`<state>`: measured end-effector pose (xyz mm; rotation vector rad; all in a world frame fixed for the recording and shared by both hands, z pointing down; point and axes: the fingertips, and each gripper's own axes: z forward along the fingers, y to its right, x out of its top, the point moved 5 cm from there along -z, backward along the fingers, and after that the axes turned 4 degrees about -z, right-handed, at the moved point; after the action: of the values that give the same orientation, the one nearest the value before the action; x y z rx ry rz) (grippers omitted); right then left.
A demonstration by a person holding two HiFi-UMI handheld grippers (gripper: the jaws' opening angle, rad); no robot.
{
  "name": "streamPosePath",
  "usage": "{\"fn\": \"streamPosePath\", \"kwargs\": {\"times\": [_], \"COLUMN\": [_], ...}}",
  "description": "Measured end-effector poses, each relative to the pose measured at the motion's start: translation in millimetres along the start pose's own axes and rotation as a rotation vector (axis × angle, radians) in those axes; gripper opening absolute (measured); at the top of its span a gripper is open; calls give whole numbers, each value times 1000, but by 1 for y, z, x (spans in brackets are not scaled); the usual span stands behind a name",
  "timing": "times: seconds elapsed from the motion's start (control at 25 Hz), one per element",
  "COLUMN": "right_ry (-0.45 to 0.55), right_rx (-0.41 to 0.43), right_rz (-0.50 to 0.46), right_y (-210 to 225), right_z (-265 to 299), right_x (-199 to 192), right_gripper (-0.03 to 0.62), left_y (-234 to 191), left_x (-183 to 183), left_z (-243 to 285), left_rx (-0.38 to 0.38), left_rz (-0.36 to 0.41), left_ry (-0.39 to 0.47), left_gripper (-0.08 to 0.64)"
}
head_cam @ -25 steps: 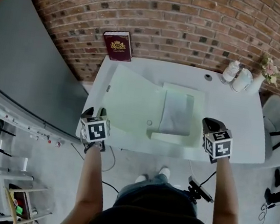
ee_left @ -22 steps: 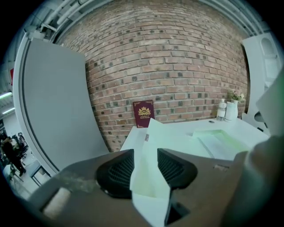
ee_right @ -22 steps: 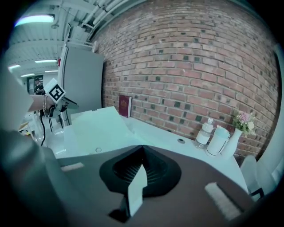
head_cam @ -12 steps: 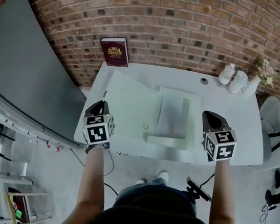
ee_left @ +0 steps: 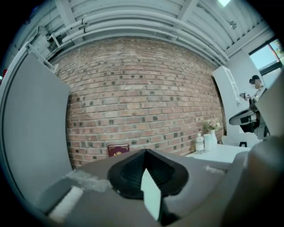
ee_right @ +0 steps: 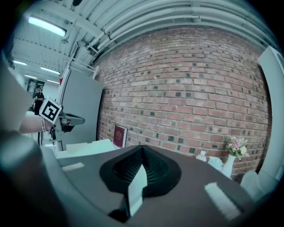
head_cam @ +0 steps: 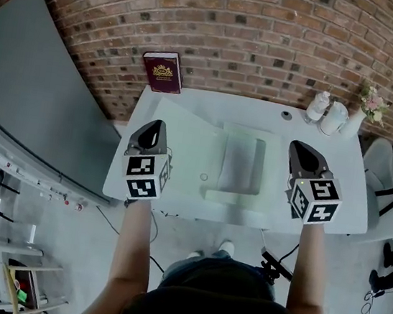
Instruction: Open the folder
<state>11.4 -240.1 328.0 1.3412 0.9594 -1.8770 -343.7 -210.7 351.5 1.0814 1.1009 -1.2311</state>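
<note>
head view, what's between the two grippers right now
The open folder lies on the table between the left gripper and right gripper, a pale sheet in its right half; the head view shows it.

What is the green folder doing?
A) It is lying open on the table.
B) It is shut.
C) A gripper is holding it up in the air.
A: the folder lies spread open on the white table, with paper showing inside.
</note>
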Motion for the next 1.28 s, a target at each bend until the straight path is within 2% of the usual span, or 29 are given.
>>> {"fn": "streamPosePath", "kwargs": {"times": [0.24,0.72,1.04,1.28], "right_ry": [77,236,283,262], "right_rx": [-12,-66,-90,-105], "right_rz": [5,64,53,22], "right_y": [0,-11,-14,-16], "right_z": [-1,-18,-26,-26], "right_x": [26,56,67,64], "right_gripper": [2,0,0,0], "left_y": [25,61,76,81], "left_x": [35,69,80,86], "left_z": [2,-2,-1,-2], "left_rx": [-85,-240,-272,-275], "left_rz": [23,10,-7,15], "left_ry": [133,308,321,335], "left_gripper": [0,0,0,0]}}
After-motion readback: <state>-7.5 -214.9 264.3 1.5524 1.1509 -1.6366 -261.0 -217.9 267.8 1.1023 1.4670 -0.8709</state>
